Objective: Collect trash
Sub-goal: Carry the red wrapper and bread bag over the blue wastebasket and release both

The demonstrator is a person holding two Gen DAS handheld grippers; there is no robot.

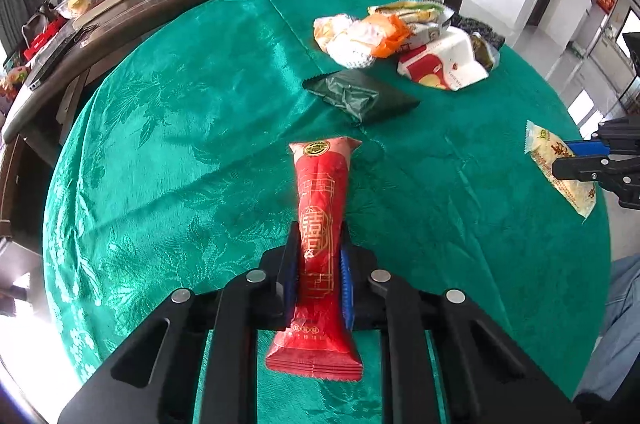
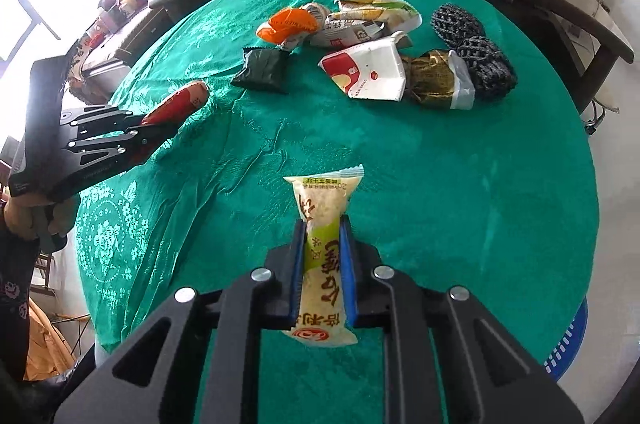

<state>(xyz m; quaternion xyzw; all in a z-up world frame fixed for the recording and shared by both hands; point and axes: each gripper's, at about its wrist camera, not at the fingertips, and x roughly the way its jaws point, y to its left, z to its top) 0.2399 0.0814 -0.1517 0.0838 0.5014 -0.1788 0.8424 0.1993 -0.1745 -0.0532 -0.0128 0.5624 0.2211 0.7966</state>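
Both grippers have something in them. The left gripper [image 1: 318, 252] is clamped on a long red wrapper [image 1: 320, 248] with gold print, its blue pads squeezing the middle so the packet pinches in at the waist. One crimped end pokes out past the fingertips and the other hangs back toward the camera, and the packet looks lifted off the green tablecloth [image 1: 160, 144]. In the right wrist view the same gripper [image 2: 160, 128] comes in from the left, with a hand [image 2: 24, 220] on its handle and the red end [image 2: 180, 102] sticking out in front.

The right gripper [image 2: 324, 236] is clenched on a pale yellow snack packet [image 2: 322, 264] with green and red printing, gripped the same way with both ends sticking out past the pads. From the left wrist camera it shows at the far right edge [image 1: 576, 160], with the packet [image 1: 560, 172] pinched between the fingers.

The rest of the trash sits toward the far side of the round table. A dark green wrapper [image 2: 262, 70] lies by itself, nearest the grippers. Behind it there's a loose heap: an orange and white wrapper [image 2: 290, 24], a white and red paper bag [image 2: 368, 72], a gold foil piece [image 2: 432, 80] and 2 black mesh sleeves [image 2: 476, 48]. A blue basket [image 2: 572, 340] peeks out below the table edge at the lower right.
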